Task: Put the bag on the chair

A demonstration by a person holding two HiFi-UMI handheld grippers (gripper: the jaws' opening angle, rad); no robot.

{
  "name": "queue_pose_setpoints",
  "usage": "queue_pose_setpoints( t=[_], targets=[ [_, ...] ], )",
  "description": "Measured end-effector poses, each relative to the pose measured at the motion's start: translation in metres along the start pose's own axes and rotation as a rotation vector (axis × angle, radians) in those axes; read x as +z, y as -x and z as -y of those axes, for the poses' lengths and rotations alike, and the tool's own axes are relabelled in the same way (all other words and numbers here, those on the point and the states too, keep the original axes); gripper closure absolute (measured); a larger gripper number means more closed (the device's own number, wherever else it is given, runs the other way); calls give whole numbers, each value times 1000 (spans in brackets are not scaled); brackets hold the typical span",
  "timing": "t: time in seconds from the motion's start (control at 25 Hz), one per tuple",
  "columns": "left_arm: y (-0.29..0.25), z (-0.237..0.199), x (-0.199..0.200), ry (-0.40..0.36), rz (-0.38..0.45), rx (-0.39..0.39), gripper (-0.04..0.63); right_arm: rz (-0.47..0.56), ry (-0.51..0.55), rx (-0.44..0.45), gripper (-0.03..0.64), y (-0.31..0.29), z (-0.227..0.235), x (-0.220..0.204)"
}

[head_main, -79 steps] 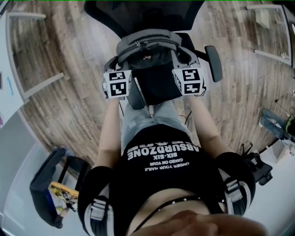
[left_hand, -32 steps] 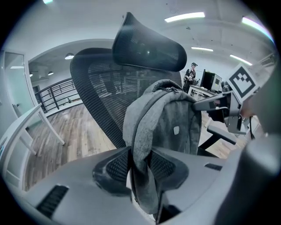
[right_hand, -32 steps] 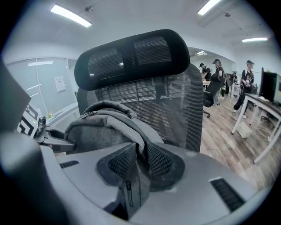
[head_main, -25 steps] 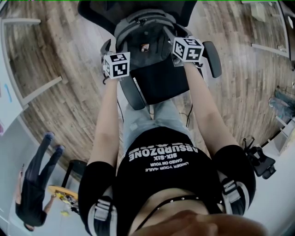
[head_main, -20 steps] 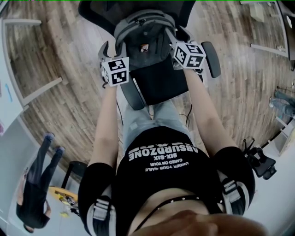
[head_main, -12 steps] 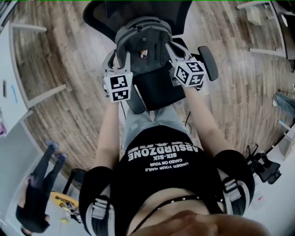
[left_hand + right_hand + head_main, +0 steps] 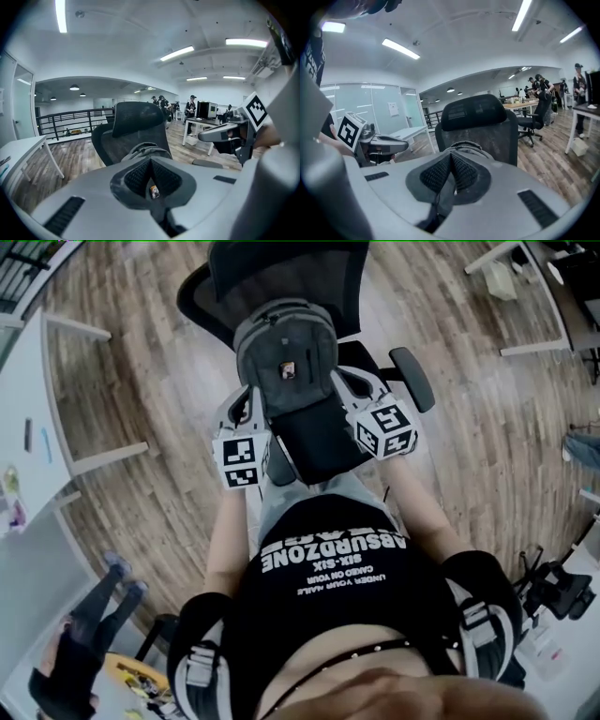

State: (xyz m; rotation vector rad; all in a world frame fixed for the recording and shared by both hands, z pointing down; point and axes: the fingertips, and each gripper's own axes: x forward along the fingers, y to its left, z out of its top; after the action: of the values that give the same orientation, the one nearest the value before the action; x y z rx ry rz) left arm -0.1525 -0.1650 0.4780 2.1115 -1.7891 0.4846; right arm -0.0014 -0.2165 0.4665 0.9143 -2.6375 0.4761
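Note:
A grey backpack [image 7: 286, 352] stands upright on the seat [image 7: 319, 442] of a black office chair, leaning on its mesh backrest [image 7: 281, 268]. My left gripper [image 7: 242, 411] hangs off the bag's left side and my right gripper [image 7: 345, 382] off its right side, both clear of it. Both jaws have just been closing, with nothing between them. In the left gripper view the pads of the left gripper [image 7: 151, 161] meet in front of the backpack [image 7: 145, 151]. The right gripper [image 7: 451, 157] is likewise shut before the backpack [image 7: 466, 146].
Chair armrests [image 7: 412, 376] flank the seat. A white desk [image 7: 28, 456] stands at the left, and more desks [image 7: 525, 296] at the upper right. A person [image 7: 84, 652] stands at the lower left. Another office chair [image 7: 536, 124] and several people are in the background.
Both grippers have drawn back from the backpack's sides toward the seat front and me. The backpack stays on the chair against the backrest.

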Motion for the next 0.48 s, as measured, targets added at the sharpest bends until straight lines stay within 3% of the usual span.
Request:
queue_pose_setpoints(
  t=[0.48],
  targets=[
    [50,36,-7,29,-29,-74,580,-24,13,-15,601,64,-32,-17]
  ],
)
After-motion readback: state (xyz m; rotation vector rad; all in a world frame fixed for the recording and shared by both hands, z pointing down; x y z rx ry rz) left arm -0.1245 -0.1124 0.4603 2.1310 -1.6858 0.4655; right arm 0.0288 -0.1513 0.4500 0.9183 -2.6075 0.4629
